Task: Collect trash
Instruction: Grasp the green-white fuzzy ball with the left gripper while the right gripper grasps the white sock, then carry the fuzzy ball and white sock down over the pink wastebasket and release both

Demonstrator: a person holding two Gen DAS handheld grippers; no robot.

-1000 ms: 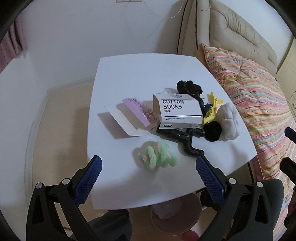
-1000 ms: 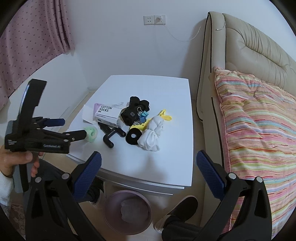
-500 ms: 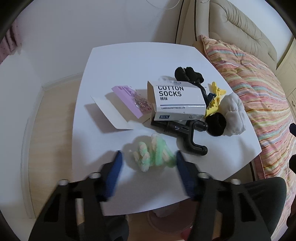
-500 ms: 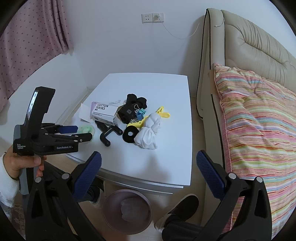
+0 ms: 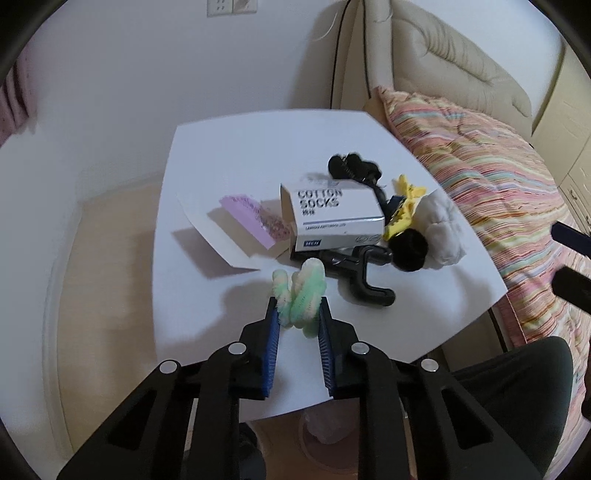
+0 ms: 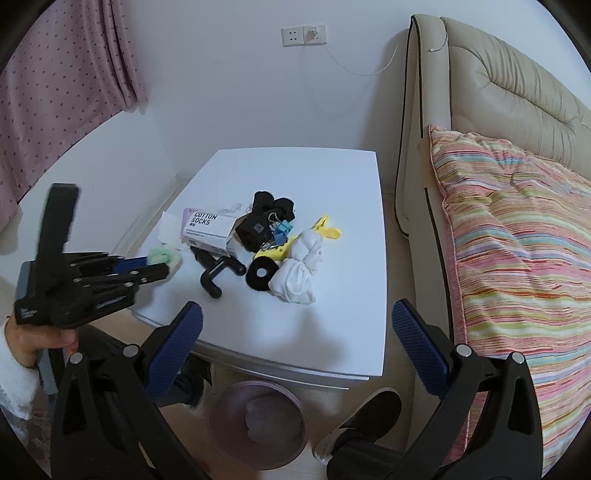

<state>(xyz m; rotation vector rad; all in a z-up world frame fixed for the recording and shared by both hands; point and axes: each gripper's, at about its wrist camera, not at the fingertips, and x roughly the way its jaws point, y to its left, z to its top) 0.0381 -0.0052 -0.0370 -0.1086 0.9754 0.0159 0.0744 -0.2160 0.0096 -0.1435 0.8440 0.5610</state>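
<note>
My left gripper (image 5: 297,314) is shut on a fluffy green and white scrunchie (image 5: 300,291) and holds it just above the white table (image 5: 236,147); it also shows in the right wrist view (image 6: 162,260). Behind it lie a white "COTTON SOCKS" box (image 5: 334,214), a pink card on a white envelope (image 5: 255,218), a black handle (image 5: 364,271), a black ring (image 5: 408,249), a white cloth bundle (image 5: 441,230) and yellow clips (image 5: 404,205). My right gripper (image 6: 295,332) is open and empty, above the table's near edge. A pink trash bin (image 6: 256,421) stands on the floor below the table.
A beige sofa (image 6: 498,99) with a striped pillow (image 6: 517,243) lies right of the table. A white wall with a socket (image 6: 303,35) is behind, a pink curtain (image 6: 62,81) at left. A black shoe (image 6: 369,413) is beside the bin.
My left gripper moved forward to the scrunchie, closed on it and raised it slightly. The right gripper stayed open and barely moved.
</note>
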